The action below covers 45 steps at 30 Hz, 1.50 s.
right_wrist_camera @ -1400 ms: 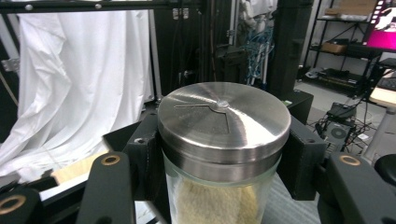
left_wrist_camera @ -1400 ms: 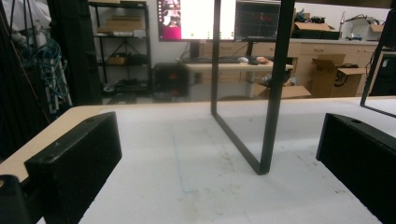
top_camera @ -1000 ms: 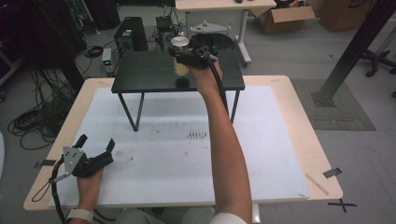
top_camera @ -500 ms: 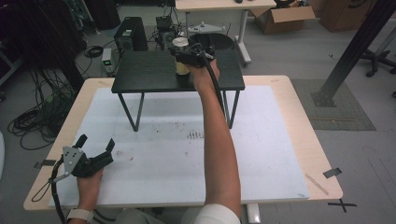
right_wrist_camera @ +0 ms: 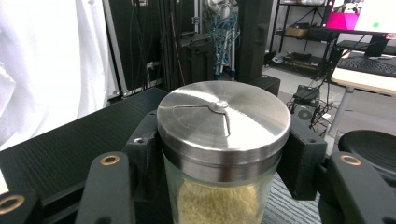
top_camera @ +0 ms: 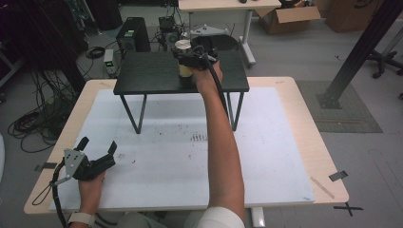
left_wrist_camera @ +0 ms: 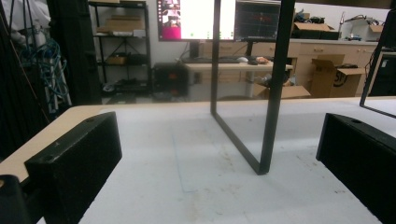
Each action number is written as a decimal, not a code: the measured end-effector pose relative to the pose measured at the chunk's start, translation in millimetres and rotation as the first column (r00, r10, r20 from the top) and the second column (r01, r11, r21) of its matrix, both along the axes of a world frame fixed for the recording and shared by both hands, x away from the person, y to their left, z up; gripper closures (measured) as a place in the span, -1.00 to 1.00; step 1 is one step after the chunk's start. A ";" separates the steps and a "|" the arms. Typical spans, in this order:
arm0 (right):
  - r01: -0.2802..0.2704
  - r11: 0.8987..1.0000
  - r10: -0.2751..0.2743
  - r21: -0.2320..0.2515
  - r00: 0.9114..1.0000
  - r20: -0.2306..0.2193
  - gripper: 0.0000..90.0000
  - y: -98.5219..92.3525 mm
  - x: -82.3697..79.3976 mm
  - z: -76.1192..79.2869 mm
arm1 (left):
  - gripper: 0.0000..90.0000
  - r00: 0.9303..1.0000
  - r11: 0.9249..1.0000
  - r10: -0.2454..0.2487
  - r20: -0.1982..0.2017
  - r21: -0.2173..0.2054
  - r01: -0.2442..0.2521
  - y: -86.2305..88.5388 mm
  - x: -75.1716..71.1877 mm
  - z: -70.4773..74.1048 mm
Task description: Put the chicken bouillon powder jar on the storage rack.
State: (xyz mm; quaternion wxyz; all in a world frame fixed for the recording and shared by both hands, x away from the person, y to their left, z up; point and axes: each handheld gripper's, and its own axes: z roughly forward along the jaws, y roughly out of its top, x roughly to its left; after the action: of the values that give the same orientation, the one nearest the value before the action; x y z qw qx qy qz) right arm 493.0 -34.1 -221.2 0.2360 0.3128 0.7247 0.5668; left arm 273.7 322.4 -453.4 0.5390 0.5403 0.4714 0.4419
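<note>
A glass jar (right_wrist_camera: 219, 186) of yellowish grains with a steel lid (right_wrist_camera: 223, 119) is clamped between the 2 jaws of the right gripper (top_camera: 192, 59) on the black side table (top_camera: 147, 76), while the left gripper (top_camera: 95, 159) is held open, empty, over the white mat (top_camera: 266, 142).

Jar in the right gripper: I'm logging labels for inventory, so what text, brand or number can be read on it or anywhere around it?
None on the jar or its steel lid.
Monitors: content too blurred to read.
Cardboard box: dark mark, unreadable.
</note>
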 end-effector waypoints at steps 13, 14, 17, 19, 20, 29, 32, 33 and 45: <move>0.040 0.999 -0.040 0.004 0.999 0.004 -0.33 -1.8 -2.7 -1.3 | -0.99 1.000 1.000 0.001 0.001 0.001 -0.001 0.2 0.0 0.1; 0.039 0.999 -0.039 0.004 0.999 0.004 -0.36 -1.8 -3.0 -1.2 | -0.99 1.000 1.000 0.001 0.000 0.000 -0.001 -0.1 0.0 0.0; 0.039 0.999 -0.039 0.001 0.999 -0.006 -0.45 -1.5 -3.4 -1.9 | -0.99 1.000 1.000 0.001 -0.001 0.004 -0.001 -0.1 0.0 0.1; 0.045 0.999 -0.045 -0.003 0.999 0.000 -0.53 -0.5 -5.0 -2.4 | -0.99 1.000 1.000 0.002 -0.001 0.003 -0.002 -0.1 -0.1 0.0; 0.048 0.999 -0.048 0.005 0.999 -0.001 -0.57 -0.2 -5.9 -2.4 | -0.99 1.000 1.000 0.002 -0.001 0.003 -0.002 0.0 0.0 0.0; 0.062 0.998 -0.062 0.015 0.998 -0.001 -0.80 -0.8 -13.3 -1.3 | -0.99 1.000 1.000 0.001 -0.003 0.003 -0.001 -0.3 0.1 0.0; 0.059 0.998 -0.059 0.013 0.998 -0.005 -0.87 -3.3 -17.2 -1.1 | -0.99 1.000 1.000 0.001 -0.002 0.003 -0.001 0.0 0.0 0.1; 0.058 0.998 -0.058 0.013 0.998 -0.007 -0.89 -4.2 -18.5 -0.5 | -0.99 1.000 1.000 0.001 -0.003 0.001 -0.001 -0.1 0.1 0.0; 0.048 0.998 -0.048 0.029 0.999 0.014 -0.98 -20.6 -39.4 -0.5 | -0.99 1.000 1.000 0.001 -0.004 0.003 -0.001 0.1 0.3 0.2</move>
State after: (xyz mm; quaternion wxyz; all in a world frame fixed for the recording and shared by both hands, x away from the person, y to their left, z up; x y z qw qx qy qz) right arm 453.6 -54.7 -221.7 0.2504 0.3292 0.7070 0.5736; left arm 273.9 322.4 -453.2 0.5371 0.5416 0.4723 0.4417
